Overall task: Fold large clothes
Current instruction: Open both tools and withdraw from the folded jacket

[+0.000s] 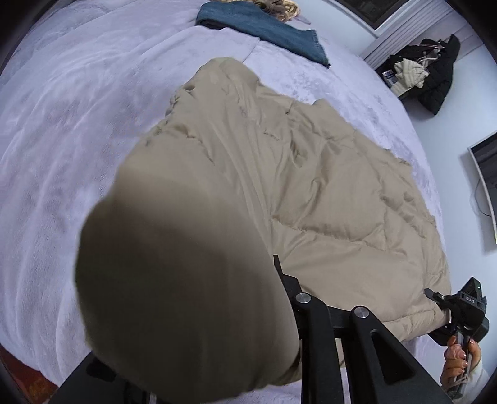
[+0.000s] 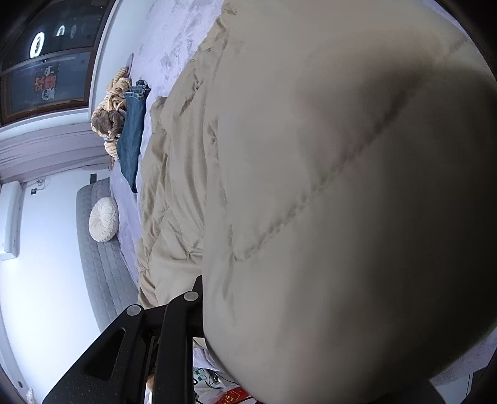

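Observation:
A large beige quilted coat (image 1: 326, 192) lies spread on a lilac bed (image 1: 77, 124). My left gripper (image 1: 276, 264) is shut on a fold of the coat; the lifted cloth bulges over the lens and hides one finger. My right gripper (image 1: 435, 298) shows in the left wrist view, shut on the coat's near right corner. In the right wrist view the coat (image 2: 341, 202) fills most of the frame, draped over my right gripper (image 2: 200, 286), hiding one finger.
Folded blue jeans (image 1: 264, 28) and a tan knitted garment (image 2: 113, 102) lie at the far end of the bed. A grey bench (image 2: 99, 248) with a round white cushion (image 2: 103, 219) stands beside it. Dark clothes (image 1: 435, 77) hang on the wall.

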A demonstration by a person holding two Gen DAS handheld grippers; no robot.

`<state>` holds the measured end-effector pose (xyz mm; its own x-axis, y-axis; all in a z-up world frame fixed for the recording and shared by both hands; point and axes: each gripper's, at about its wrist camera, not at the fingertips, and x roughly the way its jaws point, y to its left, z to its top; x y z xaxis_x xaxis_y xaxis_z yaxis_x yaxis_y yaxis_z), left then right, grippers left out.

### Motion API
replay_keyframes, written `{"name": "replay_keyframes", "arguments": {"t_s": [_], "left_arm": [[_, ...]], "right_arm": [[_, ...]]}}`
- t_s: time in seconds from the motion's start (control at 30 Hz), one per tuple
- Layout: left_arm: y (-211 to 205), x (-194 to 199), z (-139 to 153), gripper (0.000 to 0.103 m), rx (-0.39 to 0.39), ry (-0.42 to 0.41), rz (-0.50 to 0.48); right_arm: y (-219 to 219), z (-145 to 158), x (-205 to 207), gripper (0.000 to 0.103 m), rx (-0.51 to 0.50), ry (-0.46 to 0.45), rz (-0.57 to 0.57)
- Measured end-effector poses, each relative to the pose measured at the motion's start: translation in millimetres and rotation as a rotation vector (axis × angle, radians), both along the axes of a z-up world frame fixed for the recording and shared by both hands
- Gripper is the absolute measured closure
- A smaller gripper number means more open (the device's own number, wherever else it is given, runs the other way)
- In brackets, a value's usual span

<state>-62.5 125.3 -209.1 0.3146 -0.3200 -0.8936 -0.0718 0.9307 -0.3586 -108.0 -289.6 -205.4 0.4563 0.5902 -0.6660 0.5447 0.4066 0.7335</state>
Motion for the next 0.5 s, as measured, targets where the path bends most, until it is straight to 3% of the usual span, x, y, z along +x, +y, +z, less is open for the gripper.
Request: {"name": "replay_keyframes", "arguments": {"t_s": [0.07,0.13,0.23,0.3,0.4,0.47,0.5], "left_arm": [[6,-9,2,0.075,0.022,0.015,0.003],[13,-21,17,0.064,0.071,0.003,0.011],[24,-34,38,0.064,0.119,-0.022,0.024],[33,-40,50,0.064,0.148,-0.047,0.058],[39,-46,63,0.064,0.219,-0.108,0.093],[40,-38,61,0.064,0.211,-0.109,0.091],[38,-32,58,0.064,0.197,-0.101,0.09]], "right_arm": [[5,0,-2,0.066,-0.013,0.028,0.024],[8,10,-3,0.062,-0.065,0.025,0.075],[9,35,-5,0.062,-0.161,0.008,0.159],[7,54,-9,0.064,-0.218,-0.025,0.218],[18,75,-12,0.066,-0.206,-0.107,0.371],[28,86,-10,0.067,-0.184,-0.156,0.432],[25,87,-18,0.067,-0.221,-0.159,0.434]]}}
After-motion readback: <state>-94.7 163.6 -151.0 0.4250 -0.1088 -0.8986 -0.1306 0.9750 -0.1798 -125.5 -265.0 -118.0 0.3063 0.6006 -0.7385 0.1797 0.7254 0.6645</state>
